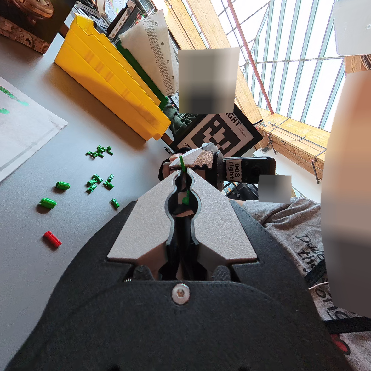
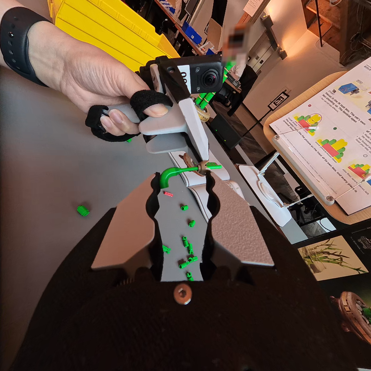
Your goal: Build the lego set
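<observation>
At centre frame in the right wrist view, a bent green stem piece [image 2: 176,170] lies crosswise, its long axis running left to right, with a tan ring piece [image 2: 203,168] threaded on near its right end. The left hand-held gripper [image 2: 204,155] comes down from above, clenched at that ring. The right hand-held gripper [image 2: 181,176] reaches up from below with fingers apart; the stem's elbow sits against its left finger, grip uncertain. Loose green pieces [image 2: 188,247] and one red piece [image 2: 168,194] lie scattered on the grey bench [image 2: 50,160].

Grey table [image 1: 84,251] carries green pieces [image 1: 96,181], yellow bin [image 1: 112,80].
</observation>
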`<act>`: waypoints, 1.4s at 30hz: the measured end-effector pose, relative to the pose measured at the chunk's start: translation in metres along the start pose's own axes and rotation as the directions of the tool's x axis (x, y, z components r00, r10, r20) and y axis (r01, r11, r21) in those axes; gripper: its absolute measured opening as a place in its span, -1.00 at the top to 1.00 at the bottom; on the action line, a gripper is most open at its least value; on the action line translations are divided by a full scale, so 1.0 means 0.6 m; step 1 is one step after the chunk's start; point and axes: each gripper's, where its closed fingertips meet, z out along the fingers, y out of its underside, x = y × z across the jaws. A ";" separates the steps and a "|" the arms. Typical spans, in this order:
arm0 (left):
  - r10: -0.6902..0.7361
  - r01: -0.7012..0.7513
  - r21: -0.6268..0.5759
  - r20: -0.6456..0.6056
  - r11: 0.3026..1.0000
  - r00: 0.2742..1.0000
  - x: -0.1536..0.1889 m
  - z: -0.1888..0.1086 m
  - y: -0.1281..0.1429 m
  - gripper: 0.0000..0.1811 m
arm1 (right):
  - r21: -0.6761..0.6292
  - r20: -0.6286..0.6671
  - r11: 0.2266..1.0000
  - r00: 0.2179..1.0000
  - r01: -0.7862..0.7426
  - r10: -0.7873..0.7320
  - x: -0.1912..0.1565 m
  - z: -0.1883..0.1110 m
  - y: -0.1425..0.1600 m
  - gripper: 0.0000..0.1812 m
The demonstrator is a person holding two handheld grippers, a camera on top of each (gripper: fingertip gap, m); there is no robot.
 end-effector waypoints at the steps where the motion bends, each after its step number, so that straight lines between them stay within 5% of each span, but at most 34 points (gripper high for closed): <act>1: 0.000 0.000 0.000 0.000 1.000 1.000 0.000 0.000 0.000 1.00 | 0.000 0.000 1.000 1.000 -0.001 0.001 0.000 0.000 0.000 0.52; 18: -0.004 0.004 -0.015 0.001 1.000 1.000 -0.001 0.001 0.004 1.00 | -0.003 -0.009 1.000 1.000 -0.001 0.001 0.004 -0.002 0.002 0.60; 20: 0.001 0.000 -0.036 0.003 0.999 1.000 -0.001 0.005 0.011 1.00 | -0.005 -0.026 1.000 1.000 -0.004 0.004 0.012 -0.006 0.004 0.74; 42: 0.050 -0.049 -0.044 0.019 0.998 0.999 0.005 0.006 0.010 1.00 | -0.003 -0.054 0.999 0.998 0.042 -0.042 0.014 -0.009 0.000 0.75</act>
